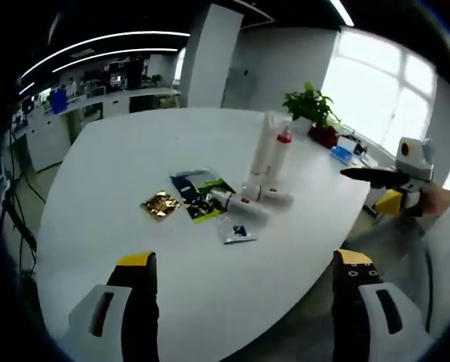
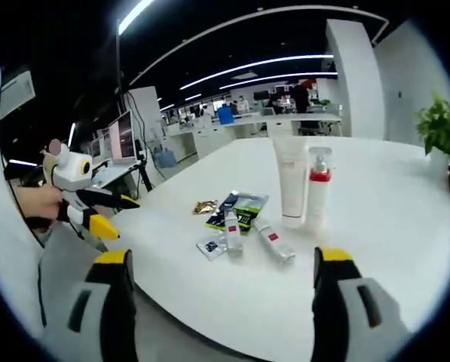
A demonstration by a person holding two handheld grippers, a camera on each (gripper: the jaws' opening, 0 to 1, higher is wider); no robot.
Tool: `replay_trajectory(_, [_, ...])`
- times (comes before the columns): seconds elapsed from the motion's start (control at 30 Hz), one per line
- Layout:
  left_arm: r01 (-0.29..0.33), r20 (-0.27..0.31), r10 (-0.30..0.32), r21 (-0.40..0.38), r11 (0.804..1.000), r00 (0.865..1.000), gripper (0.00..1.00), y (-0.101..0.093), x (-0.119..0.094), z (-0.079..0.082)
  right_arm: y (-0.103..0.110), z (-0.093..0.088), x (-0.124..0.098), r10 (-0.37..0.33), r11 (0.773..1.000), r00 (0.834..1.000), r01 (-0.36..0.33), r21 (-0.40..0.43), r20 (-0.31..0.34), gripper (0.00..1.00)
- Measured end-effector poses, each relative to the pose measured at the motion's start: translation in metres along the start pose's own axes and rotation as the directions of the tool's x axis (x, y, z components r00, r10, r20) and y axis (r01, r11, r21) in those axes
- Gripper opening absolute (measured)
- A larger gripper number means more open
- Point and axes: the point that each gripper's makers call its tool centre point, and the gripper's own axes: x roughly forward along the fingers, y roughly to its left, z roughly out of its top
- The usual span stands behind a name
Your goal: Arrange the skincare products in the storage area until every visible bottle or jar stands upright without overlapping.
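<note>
White plastic, light and slick: two small tubes (image 2: 253, 235) lie flat on the tabletop (image 2: 375, 196) just in front of the upright tall tube (image 2: 290, 181) and pump bottle (image 2: 318, 188). Best gripped mid-body, gently, since they may squash. Left gripper (image 1: 243, 283) and right gripper (image 2: 221, 275) hover with jaws apart, empty.

2 upright bottles (image 2: 292, 181) (image 2: 318, 188), 2 lying tubes (image 2: 233, 233) (image 2: 274, 241), 3 sachets (image 2: 240, 210) (image 2: 204, 206) (image 2: 211, 246), 1 plant (image 2: 441, 132), 1 table (image 2: 375, 249).
</note>
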Motion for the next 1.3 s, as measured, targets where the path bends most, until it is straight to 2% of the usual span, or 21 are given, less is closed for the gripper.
replay_trajectory(0.2, [-0.012,0.031,0.012,-0.011,1.000,0.999,0.95,-0.001,-0.006,0.000,-0.004,0.000,0.000,-0.014,1.000,1.000,0.014,0.003,0.009,1.00])
replay_trajectory(0.5, [-0.038,0.045,0.039,-0.016,0.999,0.998,0.95,0.005,-0.007,-0.006,-0.009,0.002,-0.002,-0.022,0.999,0.999,0.022,0.023,0.035,1.00])
replay_trajectory(0.63, [-0.040,0.062,0.040,-0.003,0.999,0.997,0.94,0.004,-0.007,-0.002,-0.010,0.002,-0.001,-0.026,0.999,0.999,0.025,0.025,0.035,0.99])
replay_trajectory(0.87, [-0.040,0.048,0.039,0.021,0.999,0.998,0.94,0.002,-0.006,-0.005,-0.011,0.001,-0.002,-0.032,0.999,0.999,0.031,0.023,0.031,0.99])
replay_trajectory(1.03, [-0.048,0.053,0.047,0.027,0.998,0.997,0.93,0.003,-0.007,-0.004,-0.009,-0.003,0.000,-0.024,0.999,1.000,0.024,0.022,0.001,0.97])
replay_trajectory(1.3, [-0.052,0.072,0.050,0.018,0.998,0.996,0.93,0.004,-0.010,-0.002,-0.005,-0.012,0.004,-0.017,1.000,0.996,0.016,-0.011,-0.082,0.95])
